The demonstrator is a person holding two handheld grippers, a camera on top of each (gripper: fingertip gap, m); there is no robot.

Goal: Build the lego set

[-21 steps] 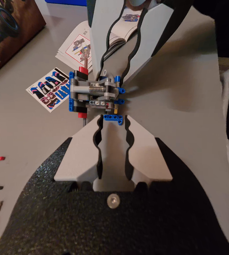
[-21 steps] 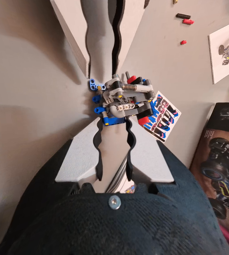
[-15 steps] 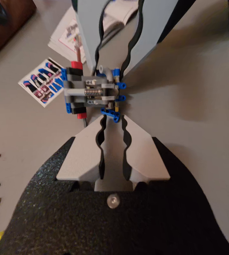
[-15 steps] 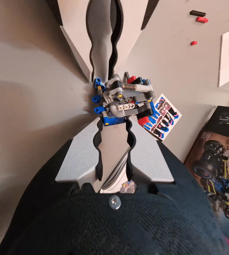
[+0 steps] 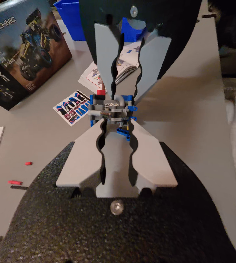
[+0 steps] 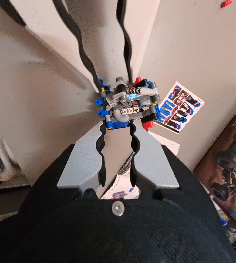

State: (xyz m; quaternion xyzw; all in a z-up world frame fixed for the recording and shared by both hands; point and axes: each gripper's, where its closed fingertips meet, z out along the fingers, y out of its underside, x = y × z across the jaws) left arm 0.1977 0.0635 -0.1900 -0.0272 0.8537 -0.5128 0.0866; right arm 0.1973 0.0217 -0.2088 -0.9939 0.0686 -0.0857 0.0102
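Grey, blue, black and red lego assembly (image 5: 110,111); blue, pink and black sticker sheet (image 5: 71,108); grey table (image 5: 29,135).

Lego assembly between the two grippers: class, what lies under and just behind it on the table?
The sticker sheet lies beneath the Lego assembly; its near edge is covered. Behind, the instruction booklet lies open, partly hidden by the right gripper.

- Left gripper (image 5: 117,123): two pale grey wedge-shaped fingers (image 5: 79,160) with wavy black inner pads, on a black grainy body with one round silver screw (image 5: 116,206).
- Right gripper (image 6: 117,125): same build, grey fingers (image 6: 154,163), black textured body, silver screw (image 6: 117,208).
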